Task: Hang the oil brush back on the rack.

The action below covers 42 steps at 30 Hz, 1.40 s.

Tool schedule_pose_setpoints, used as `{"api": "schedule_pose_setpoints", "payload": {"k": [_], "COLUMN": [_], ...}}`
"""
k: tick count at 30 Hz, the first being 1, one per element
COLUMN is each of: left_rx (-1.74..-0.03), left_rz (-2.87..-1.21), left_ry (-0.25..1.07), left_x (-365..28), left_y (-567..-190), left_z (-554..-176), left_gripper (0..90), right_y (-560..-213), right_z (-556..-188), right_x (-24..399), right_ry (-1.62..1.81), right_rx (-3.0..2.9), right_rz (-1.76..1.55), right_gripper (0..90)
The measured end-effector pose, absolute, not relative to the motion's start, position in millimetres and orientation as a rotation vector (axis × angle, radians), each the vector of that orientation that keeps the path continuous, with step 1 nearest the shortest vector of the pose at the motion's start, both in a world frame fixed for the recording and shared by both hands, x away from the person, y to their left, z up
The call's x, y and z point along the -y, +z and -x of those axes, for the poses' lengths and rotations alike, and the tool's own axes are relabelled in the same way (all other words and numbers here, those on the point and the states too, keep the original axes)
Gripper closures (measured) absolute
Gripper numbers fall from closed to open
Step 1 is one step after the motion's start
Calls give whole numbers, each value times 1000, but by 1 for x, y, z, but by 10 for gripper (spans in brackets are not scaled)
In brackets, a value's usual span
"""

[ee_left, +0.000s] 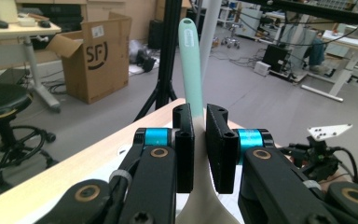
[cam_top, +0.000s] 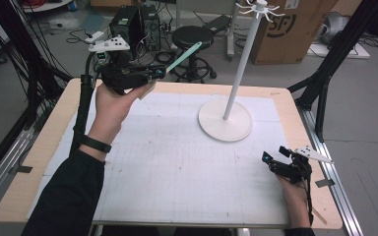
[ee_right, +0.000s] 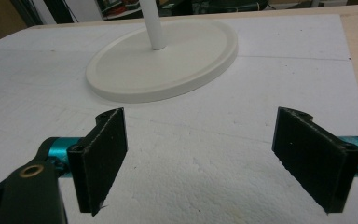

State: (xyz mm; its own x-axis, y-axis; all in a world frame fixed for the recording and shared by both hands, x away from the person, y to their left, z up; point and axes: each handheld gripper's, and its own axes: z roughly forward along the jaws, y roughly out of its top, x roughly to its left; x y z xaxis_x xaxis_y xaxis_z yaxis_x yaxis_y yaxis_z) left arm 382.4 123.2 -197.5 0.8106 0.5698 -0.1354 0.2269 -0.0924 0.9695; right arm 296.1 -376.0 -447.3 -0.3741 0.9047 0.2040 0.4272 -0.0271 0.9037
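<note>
Your L gripper [cam_top: 160, 72] is raised above the far-left part of the table [cam_top: 39, 147], jaws pinched narrow on a utensil [cam_top: 183, 55] with a mint-green handle and a cream-white lower part. In the high view the green handle sticks out from the jaws up and to the right, beyond the far table edge. In the left gripper view the handle [ee_left: 191, 65] rises between the two black jaws, and the cream part runs down below them toward the bottom edge; what kind of head it has, can't tell.

Your R gripper [cam_top: 274, 160] sits low near the right edge of the table, close to the near side, in your right hand [cam_top: 295, 196]. Its jaws stand wide apart w/ nothing between them; the right gripper view shows bare white mat [ee_right: 200, 154] in the gap.

The white stand [cam_top: 225, 120], a round base w/ an upright pole, is on the mat right of centre, toward the far side. Hooks [cam_top: 258, 7] ring the pole top. The base [ee_right: 163, 65] lies ahead of the R gripper, not touching it. The utensil is well apart from the stand, left of the pole.
</note>
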Motion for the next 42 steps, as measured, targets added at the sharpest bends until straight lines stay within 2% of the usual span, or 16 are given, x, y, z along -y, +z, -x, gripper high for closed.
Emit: {"api": "schedule_pose_setpoints", "payload": {"k": [21, 42], "left_rx": [-541, -511], "left_rz": [-1667, -1623], "left_ry": [335, 303], "left_x": [-80, -63], "left_y": [-154, -145], "left_z": [-401, -415], "left_gripper": [821, 822], "right_y": [-447, -447], "right_z": [-296, -296], "right_x": [377, 377], "right_ry": [1394, 1398], "right_rx": [-1804, -1804], "right_rz": [-1383, -1382], "right_gripper": [172, 172]}}
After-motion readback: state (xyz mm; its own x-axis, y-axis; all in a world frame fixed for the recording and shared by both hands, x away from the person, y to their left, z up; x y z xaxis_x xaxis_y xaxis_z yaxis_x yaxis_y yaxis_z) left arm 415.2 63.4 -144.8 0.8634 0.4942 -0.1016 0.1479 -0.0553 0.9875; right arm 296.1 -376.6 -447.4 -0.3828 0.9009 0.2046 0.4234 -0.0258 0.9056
